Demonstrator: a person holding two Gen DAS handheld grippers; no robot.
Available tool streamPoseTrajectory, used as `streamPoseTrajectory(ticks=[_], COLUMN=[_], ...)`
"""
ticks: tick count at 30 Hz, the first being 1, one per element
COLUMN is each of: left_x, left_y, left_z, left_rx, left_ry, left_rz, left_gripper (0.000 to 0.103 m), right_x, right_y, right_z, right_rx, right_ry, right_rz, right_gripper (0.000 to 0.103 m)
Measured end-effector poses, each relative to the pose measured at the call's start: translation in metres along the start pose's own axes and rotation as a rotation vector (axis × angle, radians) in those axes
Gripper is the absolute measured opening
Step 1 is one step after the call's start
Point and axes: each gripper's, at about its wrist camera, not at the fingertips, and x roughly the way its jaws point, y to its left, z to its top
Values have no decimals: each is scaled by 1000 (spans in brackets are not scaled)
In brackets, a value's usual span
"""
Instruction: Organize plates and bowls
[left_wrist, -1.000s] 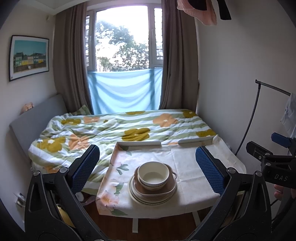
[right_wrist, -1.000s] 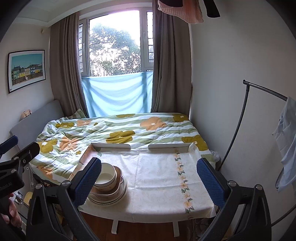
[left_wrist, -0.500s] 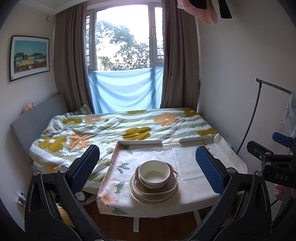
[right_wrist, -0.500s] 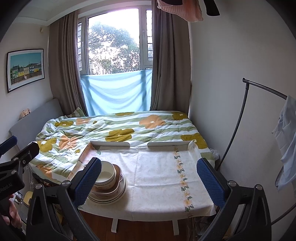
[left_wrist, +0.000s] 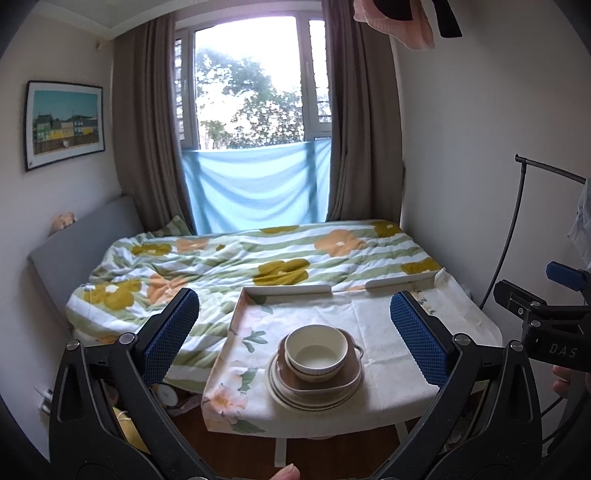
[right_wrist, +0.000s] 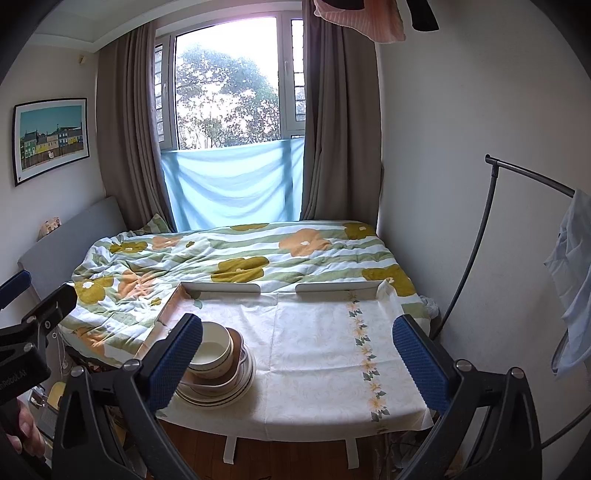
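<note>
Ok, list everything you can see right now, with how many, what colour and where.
bowl: one, cream, top of the stack
brown dish: one, brown, under the bowl
plates: a few, cream with dark rim lines, bottom of the stack, exact count unclear
table: one, under a cream floral cloth, at the foot of the bed
bed: one, green-striped quilt with yellow and orange flowers, behind the table
window: one, pale blue cloth across its lower part, brown curtains either side
picture: one, framed, on the wall at image left
clothes rail: one, black, at image right
left claw: black with blue pads, open, short of the stack
right claw: same, open, empty
</note>
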Motion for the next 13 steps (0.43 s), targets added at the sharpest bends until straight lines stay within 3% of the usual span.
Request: streamPoseTrajectory(ticks=[13], left_x=[9], left_y=[7], left_z=[0], left_rx=[-21], left_ry=[-2], left_rz=[3], left_gripper=[103], right_x=[8], right_y=[7], right_z=[-2], right_rx=[2], right_ry=[24], right_rz=[6], right_gripper=[102])
